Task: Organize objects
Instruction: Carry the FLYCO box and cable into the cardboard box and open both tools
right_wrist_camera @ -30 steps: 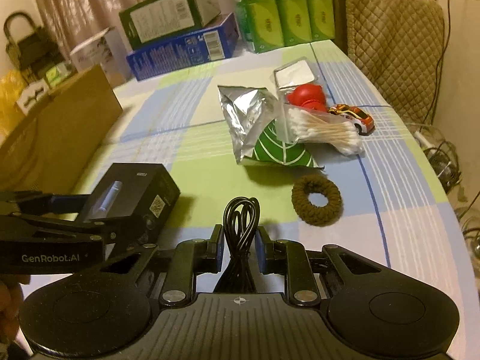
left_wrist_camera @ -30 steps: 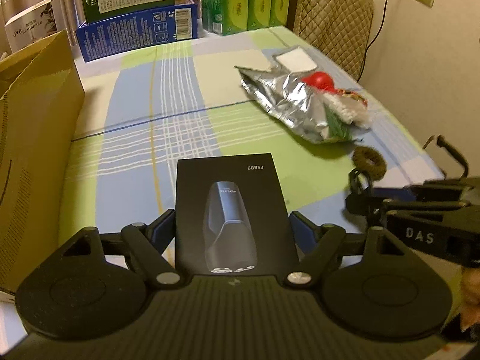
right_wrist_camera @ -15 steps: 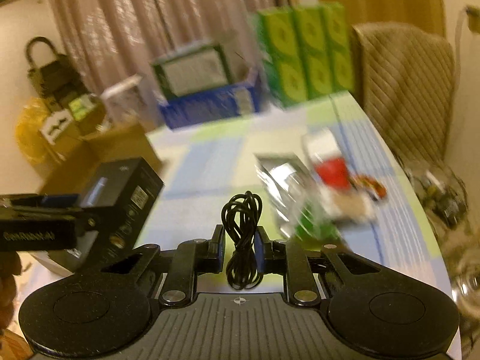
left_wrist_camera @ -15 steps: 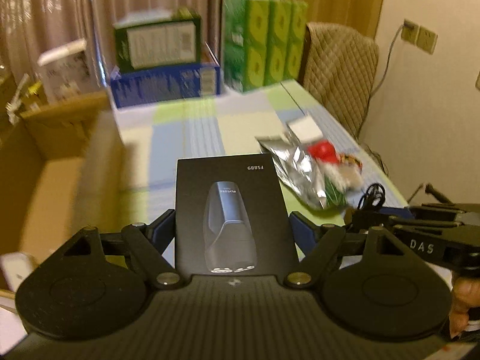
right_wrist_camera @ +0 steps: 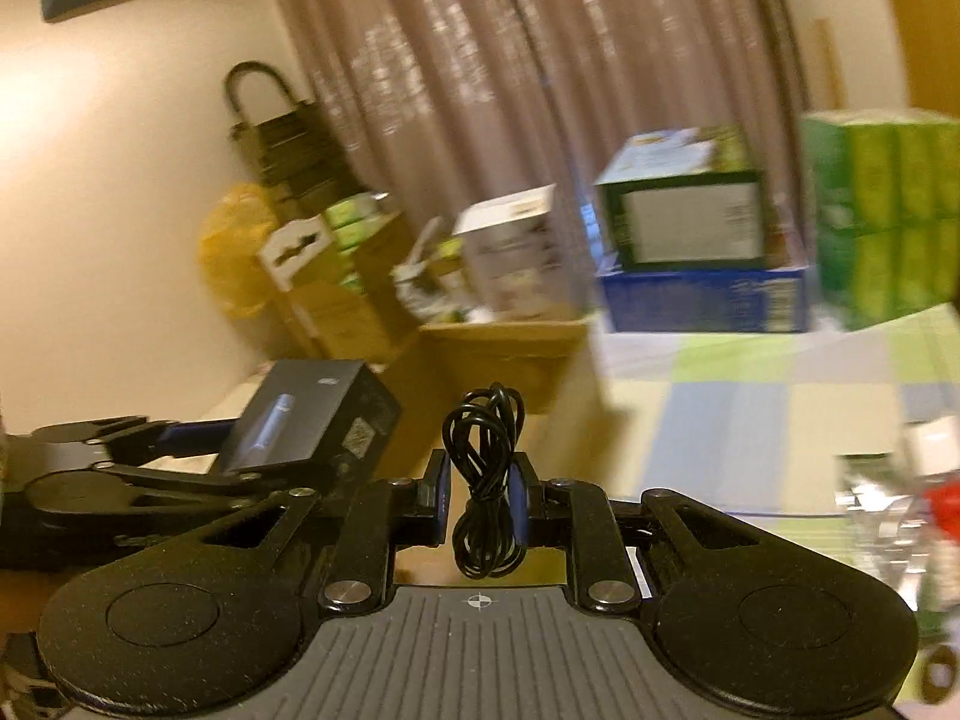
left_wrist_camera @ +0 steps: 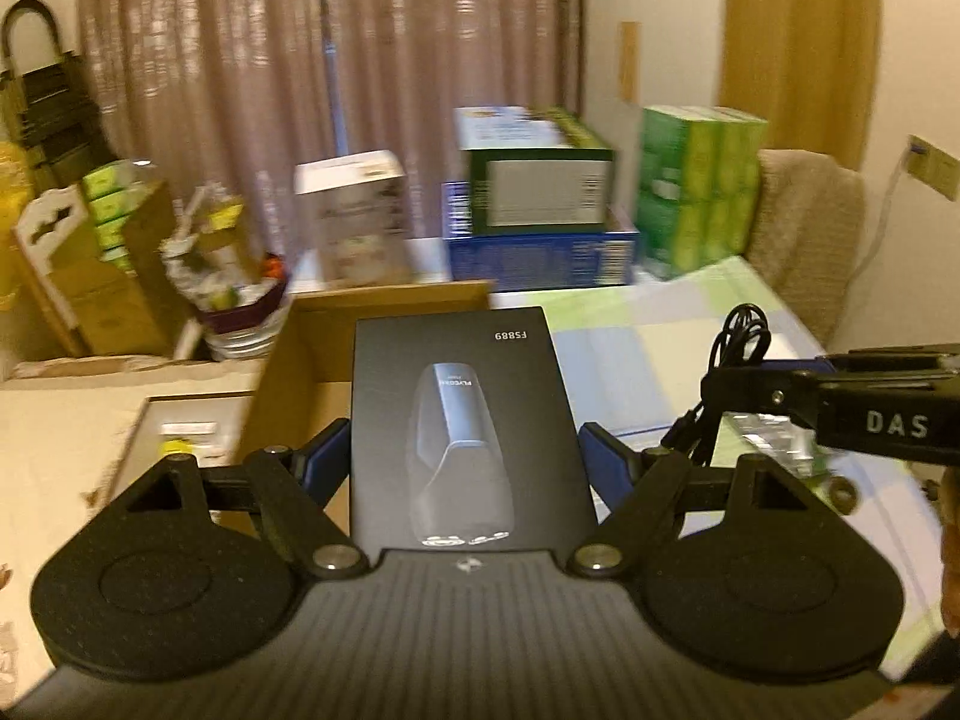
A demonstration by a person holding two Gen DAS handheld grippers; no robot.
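My left gripper [left_wrist_camera: 465, 456] has its jaws clamped on the sides of the black box [left_wrist_camera: 459, 420], which lies flat between them, label up and held clear of the table. My right gripper [right_wrist_camera: 480, 501] is pinched nearly closed on a coiled black cable [right_wrist_camera: 483, 480], with loops sticking out above and below the pads. Both loads hang in the air side by side; from the left camera the cable [left_wrist_camera: 735, 360] sits just right of the box. Ahead and below is the open carton [left_wrist_camera: 312, 372], at the left end of the checked table [left_wrist_camera: 660, 324], and I take it as the likely drop spot, though I can't see much of its inside. My worry is the cable: only the middle of the coil is gripped, so a quick swing could shake a loop loose, or it could snag the carton's upright flap on the way in. The box is smooth and gripped only by its edges, so a tilt could let it slide forward. With the grippers this near each other, they could also knock together over the carton. Everything is blurred, so I judge clearances loosely.
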